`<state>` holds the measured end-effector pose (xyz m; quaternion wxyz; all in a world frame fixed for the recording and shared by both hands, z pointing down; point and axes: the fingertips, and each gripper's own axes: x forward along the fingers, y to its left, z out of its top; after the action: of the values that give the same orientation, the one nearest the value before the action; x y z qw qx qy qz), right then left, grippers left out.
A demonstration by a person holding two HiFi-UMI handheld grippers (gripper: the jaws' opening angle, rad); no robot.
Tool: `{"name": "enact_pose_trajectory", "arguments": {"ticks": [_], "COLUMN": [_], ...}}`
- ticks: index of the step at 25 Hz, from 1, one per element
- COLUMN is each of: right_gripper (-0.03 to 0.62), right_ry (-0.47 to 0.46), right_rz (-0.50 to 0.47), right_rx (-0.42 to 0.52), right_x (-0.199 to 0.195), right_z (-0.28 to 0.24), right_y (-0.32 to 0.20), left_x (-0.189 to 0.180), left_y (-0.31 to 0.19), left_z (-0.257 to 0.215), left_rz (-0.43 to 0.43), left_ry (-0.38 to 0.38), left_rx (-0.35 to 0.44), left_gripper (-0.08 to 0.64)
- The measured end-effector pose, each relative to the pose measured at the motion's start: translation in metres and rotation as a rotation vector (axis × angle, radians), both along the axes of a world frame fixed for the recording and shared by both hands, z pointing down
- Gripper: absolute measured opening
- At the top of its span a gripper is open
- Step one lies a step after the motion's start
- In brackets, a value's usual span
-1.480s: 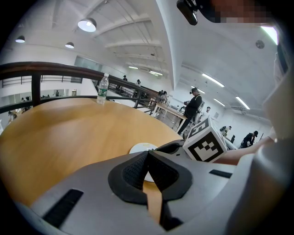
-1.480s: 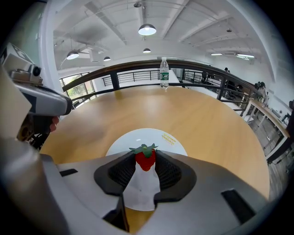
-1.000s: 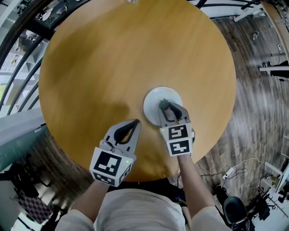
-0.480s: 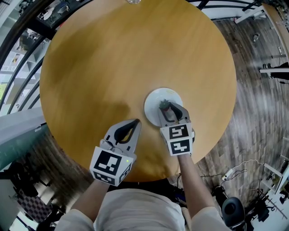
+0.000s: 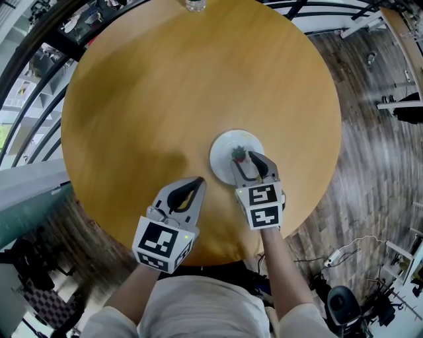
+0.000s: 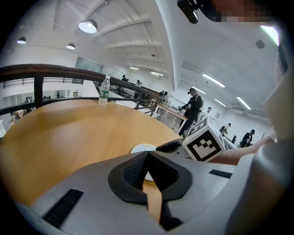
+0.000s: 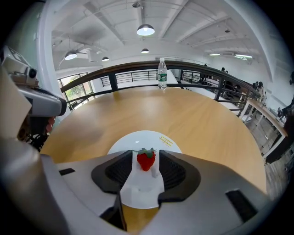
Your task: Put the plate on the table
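Note:
A white plate (image 5: 227,145) (image 7: 138,137) lies flat on the round wooden table (image 5: 165,86), right of centre toward the near edge. A red strawberry (image 5: 238,154) (image 7: 146,160) rests on the plate. My right gripper (image 5: 245,157) (image 7: 146,155) reaches over the plate's near part with its jaws opening. The strawberry stands between the fingertips with a small gap on each side. My left gripper (image 5: 197,180) (image 6: 147,154) hovers shut and empty over bare wood left of the plate (image 6: 140,148).
A clear water bottle (image 5: 194,4) (image 7: 161,73) (image 6: 105,90) stands at the table's far edge. A dark railing (image 7: 138,69) curves behind the table. Wooden floor, cables and a chair base lie to the right (image 5: 344,304).
The right gripper's jaws have spread wider around the strawberry on the plate. The left gripper has stayed in place.

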<state>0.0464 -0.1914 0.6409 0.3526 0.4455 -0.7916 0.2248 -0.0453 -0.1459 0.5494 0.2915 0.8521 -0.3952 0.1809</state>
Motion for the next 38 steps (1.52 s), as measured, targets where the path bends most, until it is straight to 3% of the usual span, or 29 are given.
{"name": "enact_pose_trajectory", "arguments": {"ticks": [10, 22, 28, 38], "right_gripper": [0.192, 0.042, 0.031, 0.026], "right_ry": [-0.047, -0.105, -0.135, -0.185], "right_rz": [0.049, 0.057, 0.026, 0.073], "right_rx": [0.071, 0.256, 0.282, 0.270], "right_x": [0.013, 0.027, 0.025, 0.039], "right_z": [-0.066, -0.187, -0.220, -0.240], "right_y": [0.028, 0.095, 0.136, 0.171], "left_x": [-0.011, -0.002, -0.006, -0.002], "left_y": [0.020, 0.072, 0.103, 0.112], "left_z": [-0.052, -0.125, -0.144, -0.170], "left_rz": [0.001, 0.025, 0.035, 0.026], "left_ry": [-0.017, 0.003, -0.008, -0.001], "left_rx": [0.071, 0.156, 0.168, 0.211], "left_gripper": [0.023, 0.023, 0.023, 0.023]}}
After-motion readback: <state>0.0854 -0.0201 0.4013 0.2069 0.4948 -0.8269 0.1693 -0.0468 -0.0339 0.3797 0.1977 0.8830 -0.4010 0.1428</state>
